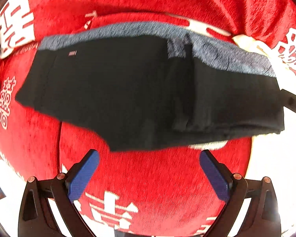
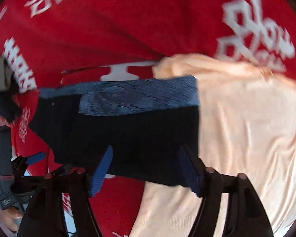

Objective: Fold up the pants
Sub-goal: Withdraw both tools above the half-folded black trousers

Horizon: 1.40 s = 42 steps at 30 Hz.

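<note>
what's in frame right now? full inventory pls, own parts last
pants: 1, black with blue-grey waistband, folded flat on the blanket
blanket: 1, red with white characters, under the pants
cloth: 1, pale peach, right of the pants, partly under them
left hand-held gripper: 1, black with blue pads, open, nothing between the jaws, just short of the pants' near edge
right hand-held gripper: 1, black with blue pads, open above the pants' near edge
</note>
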Tool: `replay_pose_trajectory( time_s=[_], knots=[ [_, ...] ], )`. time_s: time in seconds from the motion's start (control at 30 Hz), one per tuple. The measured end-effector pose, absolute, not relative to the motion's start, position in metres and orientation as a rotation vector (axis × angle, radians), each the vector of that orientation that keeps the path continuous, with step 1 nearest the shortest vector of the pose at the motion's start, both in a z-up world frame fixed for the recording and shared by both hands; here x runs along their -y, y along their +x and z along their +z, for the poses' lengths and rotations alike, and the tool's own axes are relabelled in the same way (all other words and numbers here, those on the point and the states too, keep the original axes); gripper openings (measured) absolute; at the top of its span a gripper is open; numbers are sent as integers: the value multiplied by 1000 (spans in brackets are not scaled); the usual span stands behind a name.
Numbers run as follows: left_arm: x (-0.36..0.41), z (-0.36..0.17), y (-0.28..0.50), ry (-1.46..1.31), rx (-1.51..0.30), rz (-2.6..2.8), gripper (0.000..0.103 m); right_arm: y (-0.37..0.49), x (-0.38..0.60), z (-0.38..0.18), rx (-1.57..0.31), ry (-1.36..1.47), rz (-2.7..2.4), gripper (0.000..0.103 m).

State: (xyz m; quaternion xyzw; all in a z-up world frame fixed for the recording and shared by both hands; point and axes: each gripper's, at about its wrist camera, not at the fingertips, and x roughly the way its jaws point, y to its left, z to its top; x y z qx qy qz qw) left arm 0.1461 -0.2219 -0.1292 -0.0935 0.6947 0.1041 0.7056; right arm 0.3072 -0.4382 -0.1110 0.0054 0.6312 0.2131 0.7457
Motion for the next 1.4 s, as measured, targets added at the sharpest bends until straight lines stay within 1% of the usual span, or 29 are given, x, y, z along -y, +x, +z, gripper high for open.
replay_pose_trajectory(
  time_s=[0.07, 0.2, 0.3, 0.47, 0.77, 0.97, 1.2, 1.4],
  knots=[
    [222, -133, 140, -224, -1569, 243, 102, 308, 424, -113, -1377, -21, 506, 80],
    [221, -134, 123, -225, -1607, 288, 102, 305, 414, -148, -1503, -44, 492, 79],
    [220, -137, 113, -214, -1634, 313, 102, 300, 415, -143, -1475, -45, 509, 80],
    [230, -132, 95, -203, -1666, 318, 102, 288, 429, -133, -1486, 11, 522, 80],
    [246, -135, 86, -203, -1670, 274, 102, 269, 448, -127, -1511, 71, 502, 80],
    [237, -143, 84, -209, -1662, 214, 102, 263, 446, -120, -1496, 69, 472, 80],
    [193, -135, 74, -211, -1616, 165, 102, 247, 419, -104, -1456, 71, 412, 80],
    [128, -122, 59, -229, -1553, 216, 102, 225, 370, -90, -1439, 63, 418, 80]
  ],
)
